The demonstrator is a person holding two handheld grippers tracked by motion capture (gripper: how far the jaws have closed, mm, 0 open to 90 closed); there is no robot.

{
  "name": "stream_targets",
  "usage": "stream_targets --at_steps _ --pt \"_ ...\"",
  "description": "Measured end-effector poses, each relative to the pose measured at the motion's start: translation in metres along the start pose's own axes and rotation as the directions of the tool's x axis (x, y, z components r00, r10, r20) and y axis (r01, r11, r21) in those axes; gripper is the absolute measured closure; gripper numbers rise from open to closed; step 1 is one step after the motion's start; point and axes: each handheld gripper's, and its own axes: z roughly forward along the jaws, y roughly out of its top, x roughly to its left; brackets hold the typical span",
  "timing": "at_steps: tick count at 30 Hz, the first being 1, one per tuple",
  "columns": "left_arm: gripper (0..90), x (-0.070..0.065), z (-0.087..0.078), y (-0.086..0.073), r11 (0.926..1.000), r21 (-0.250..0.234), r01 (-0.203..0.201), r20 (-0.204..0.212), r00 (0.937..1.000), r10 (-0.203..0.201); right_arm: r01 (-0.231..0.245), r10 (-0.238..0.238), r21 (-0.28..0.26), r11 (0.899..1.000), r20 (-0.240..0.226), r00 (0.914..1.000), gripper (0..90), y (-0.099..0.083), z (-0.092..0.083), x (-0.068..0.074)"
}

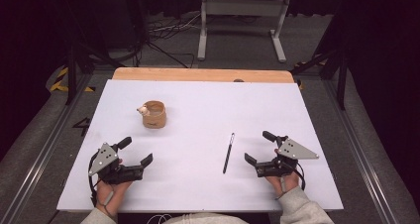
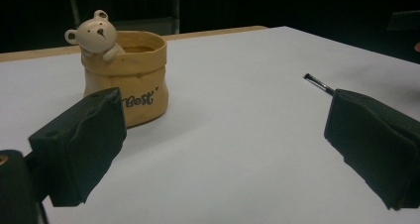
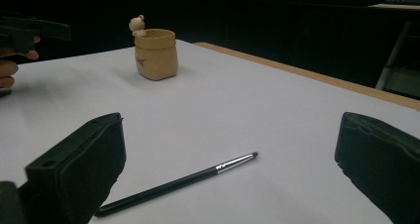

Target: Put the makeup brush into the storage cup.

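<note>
I see the thin black brush [image 1: 228,152] lying flat right of the table's [image 1: 307,184] middle, long axis running near to far, its bristle tip pointing away from me. My right gripper [image 1: 261,148] stands wide, empty, just beside it; my left gripper [image 1: 136,150] equally wide, holding nothing. The left gripper view shows lettering on the bear cup [image 2: 126,75].

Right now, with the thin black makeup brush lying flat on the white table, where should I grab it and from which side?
Grip the thin black makeup brush near mid-handle, coming straight down with the right gripper, which is open and nearest. It lies flat on the white table, so the jaws should straddle the slim handle across its width, clear of the metal ferrule and bristle tip.
</note>
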Motion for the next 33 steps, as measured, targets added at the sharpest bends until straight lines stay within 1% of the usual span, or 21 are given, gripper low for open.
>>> stream_targets --at_steps 1,5,6,8,9,15,16,17,20,21,25,26,28,29,30,31,33 --pt "3.5 0.001 -0.001 0.001 1.0 -0.006 0.005 0.0 1.0 -0.005 0.0 0.0 -0.002 1.0 -0.003 1.0 0.0 0.0 0.0 0.0" --pt "3.4 0.004 -0.003 0.002 0.9999 -0.01 0.007 -0.006 1.0 -0.007 -0.002 0.002 0.0 1.0 -0.004 1.0 0.0 0.003 -0.002 0.0" --pt "3.4 0.005 -0.003 0.002 0.9999 -0.012 0.006 -0.007 1.0 -0.006 0.0 0.0 -0.005 1.0 -0.011 0.9999 0.0 0.004 -0.002 0.0" --pt "2.9 0.008 -0.004 0.002 0.9999 0.001 0.017 0.004 0.9998 -0.017 -0.003 0.003 -0.007 1.0 -0.015 0.9999 0.0 0.006 -0.003 0.0" --pt "2.7 0.009 -0.004 0.002 0.9998 0.006 0.02 0.005 0.9998 -0.02 -0.006 0.006 -0.008 1.0 -0.009 0.9999 0.0 0.007 -0.004 0.0" --pt "2.7 0.008 -0.006 0.002 0.9998 0.002 0.02 -0.002 0.9998 -0.02 -0.021 0.021 -0.003 1.0 -0.009 0.9997 0.3 0.015 -0.001 -0.003" --pt "2.7 0.008 -0.006 0.002 0.9999 0.005 0.017 -0.001 0.9999 -0.017 -0.036 0.037 0.033 0.999 -0.033 0.9988 0.3 0.019 0.006 -0.006" --pt "2.7 0.008 -0.006 0.002 0.9999 0.004 0.016 -0.001 0.9999 -0.016 -0.036 0.037 0.033 0.999 -0.033 0.9988 0.3 0.019 0.006 -0.006" --pt "2.7 0.008 -0.006 0.002 0.9999 0.012 0.01 -0.001 1.0 -0.01 -0.07 0.074 0.064 0.995 -0.055 0.9958 1.4 0.025 0.015 -0.009" --pt "2.7 0.008 -0.006 0.002 0.9999 0.01 0.01 -0.002 1.0 -0.01 -0.071 0.074 0.062 0.996 -0.057 0.9956 1.8 0.026 0.016 -0.01" --pt "2.7 0.008 -0.007 0.001 0.9999 0.008 0.015 -0.005 0.9999 -0.015 -0.053 0.057 0.079 0.995 -0.046 0.9974 2.6 0.033 0.023 -0.01" --pt "2.7 0.008 -0.007 0.001 0.9998 0.011 0.015 -0.006 0.9999 -0.015 -0.042 0.046 0.091 0.995 -0.046 0.9979 2.6 0.035 0.025 -0.01" --pt "2.7 0.008 -0.007 0.001 0.9998 0.014 0.013 -0.004 0.9999 -0.013 -0.017 0.023 0.131 0.991 -0.046 0.9987 2.9 0.041 0.03 -0.008" --pt "2.7 0.008 -0.007 0.001 0.9998 0.014 0.013 -0.004 0.9999 -0.013 -0.017 0.023 0.131 0.991 -0.046 0.9987 2.9 0.041 0.03 -0.008" --pt "2.7 0.007 -0.007 0.001 0.9999 0.012 0.012 -0.003 0.9999 -0.012 -0.014 0.021 0.143 0.99 -0.046 0.9987 3.1 0.043 0.031 -0.008" --pt "2.7 0.007 -0.007 0.001 0.9999 0.012 0.01 -0.003 0.9999 -0.01 -0.012 0.02 0.166 0.986 -0.045 0.9988 3.4 0.046 0.034 -0.007" --pt "2.7 0.007 -0.007 0.001 0.9999 0.012 0.007 -0.001 1.0 -0.007 -0.016 0.026 0.196 0.98 -0.048 0.9985 3.5 0.051 0.038 -0.007"
